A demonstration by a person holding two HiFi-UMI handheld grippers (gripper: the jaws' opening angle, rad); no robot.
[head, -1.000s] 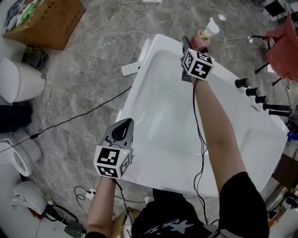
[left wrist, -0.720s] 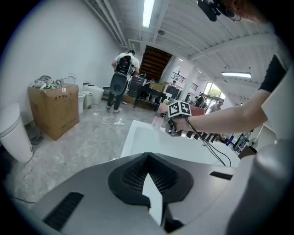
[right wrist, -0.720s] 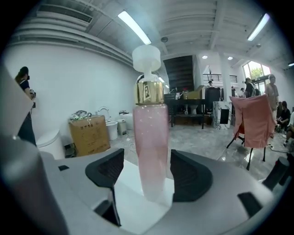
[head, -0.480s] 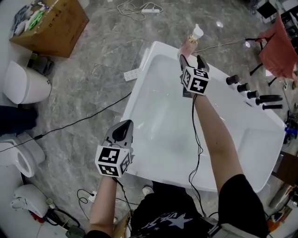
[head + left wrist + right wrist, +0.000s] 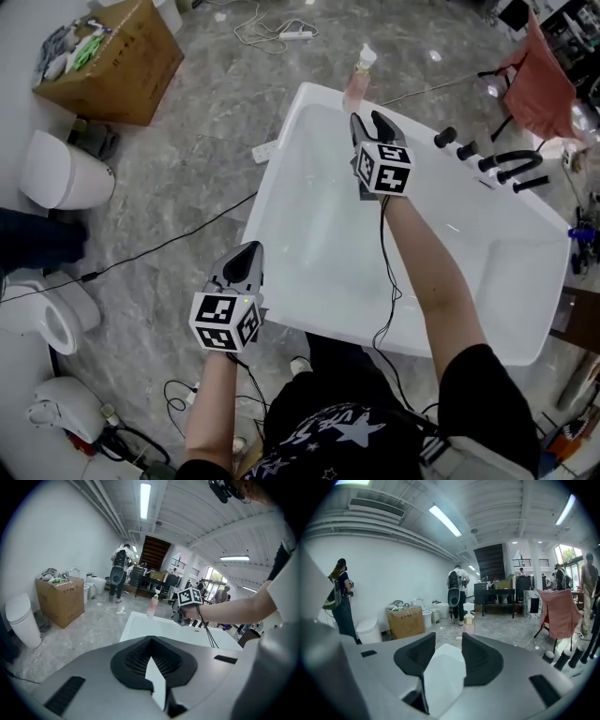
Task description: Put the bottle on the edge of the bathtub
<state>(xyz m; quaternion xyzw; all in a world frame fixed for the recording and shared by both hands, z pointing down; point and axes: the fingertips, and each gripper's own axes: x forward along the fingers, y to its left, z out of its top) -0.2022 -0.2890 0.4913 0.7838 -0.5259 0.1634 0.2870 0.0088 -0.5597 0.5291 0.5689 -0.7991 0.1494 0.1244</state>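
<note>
The right gripper [image 5: 369,119] has let go and drawn back from the bottle [image 5: 359,81], which now stands upright and alone on the far corner rim of the bathtub [image 5: 278,183]; the job looks done. Its fingers are closing on nothing. The left gripper [image 5: 249,251] hangs beside the tub's near rim, fingers together, empty. I count one bottle, one bathtub, two grippers, one cardboard box [image 5: 112,58].

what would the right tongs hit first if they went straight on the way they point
Most likely the bottle on the bathtub edge, standing just beyond the right tongs, which are closing with nothing between them. Depth is hard to judge.
</note>
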